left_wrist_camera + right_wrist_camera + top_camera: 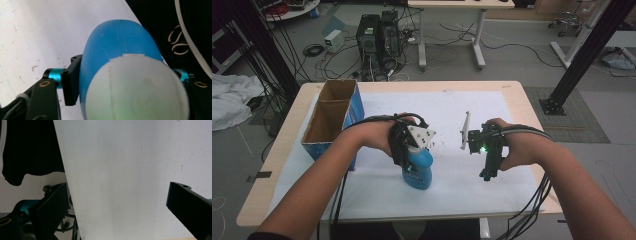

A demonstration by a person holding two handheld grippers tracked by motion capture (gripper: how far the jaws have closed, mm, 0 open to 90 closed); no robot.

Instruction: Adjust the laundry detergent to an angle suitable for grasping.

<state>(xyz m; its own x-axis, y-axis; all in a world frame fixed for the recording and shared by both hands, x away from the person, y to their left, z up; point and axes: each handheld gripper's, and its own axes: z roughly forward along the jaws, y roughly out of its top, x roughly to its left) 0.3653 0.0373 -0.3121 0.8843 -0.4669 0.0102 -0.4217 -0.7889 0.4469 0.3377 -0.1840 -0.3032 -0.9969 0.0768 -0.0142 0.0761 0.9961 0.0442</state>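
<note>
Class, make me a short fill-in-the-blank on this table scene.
1. The left claw is around a ____ bottle.
2. The bottle's cap is ____.
3. The open cardboard box stands at the table's ____ side.

Missing words: blue; white; left

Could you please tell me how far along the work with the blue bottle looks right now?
Done: the blue bottle stands on the white mat. In hand: the left hand-held gripper sits around its top, jaws beside it. Left: probably moving it, perhaps into the open cardboard box.
</note>
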